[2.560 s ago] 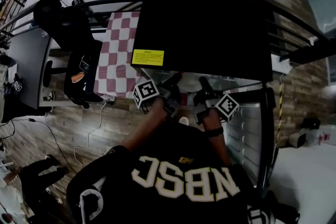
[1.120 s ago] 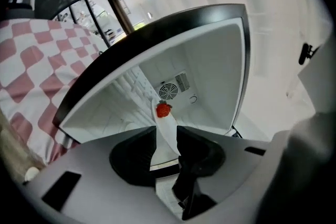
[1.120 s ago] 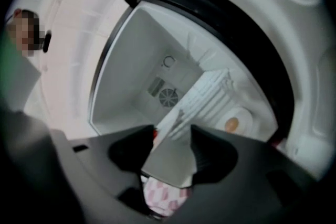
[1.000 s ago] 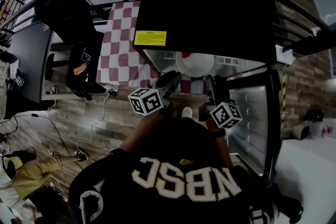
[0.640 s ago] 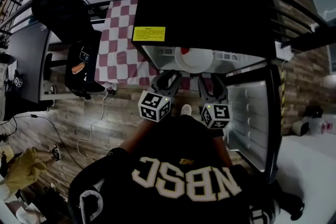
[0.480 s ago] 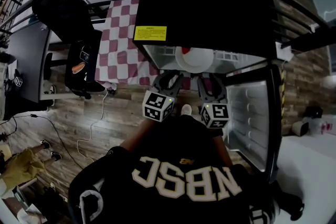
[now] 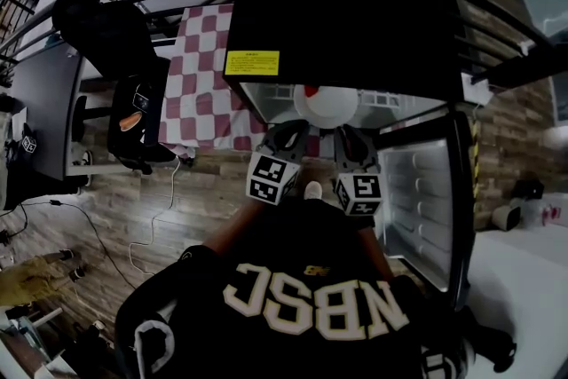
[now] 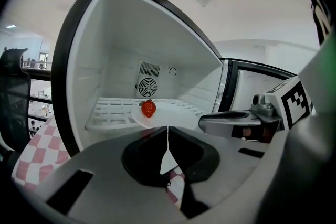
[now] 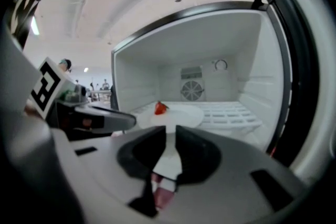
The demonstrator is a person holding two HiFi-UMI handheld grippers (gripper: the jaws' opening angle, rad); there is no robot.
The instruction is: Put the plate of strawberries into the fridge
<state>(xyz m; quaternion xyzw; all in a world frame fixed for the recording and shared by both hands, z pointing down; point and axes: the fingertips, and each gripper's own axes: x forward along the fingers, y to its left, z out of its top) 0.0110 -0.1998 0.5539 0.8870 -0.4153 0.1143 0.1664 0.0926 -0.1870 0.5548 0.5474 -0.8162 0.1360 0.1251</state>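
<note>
- The plate [image 8: 173,113] with one strawberry [image 8: 149,108] sits at the front edge of the fridge [image 8: 105,50] shelf [image 8: 107,113].
- The left gripper [image 8: 168,131] is closing, its tips meeting on nothing.
- The right gripper [image 9: 171,131] is closing, with a narrow bare gap.

- A dark shirt [image 7: 311,306] bears large pale letters that, seen upside down from the head view, read "NBSC"; a small yellow emblem above them is too small to read.
- A yellow label [image 7: 252,63] sits on the fridge [image 7: 355,13] top's front edge; its print is illegible.
- The left cube [image 7: 272,177] and right cube [image 7: 359,193] show only black-and-white square patterns.
</note>
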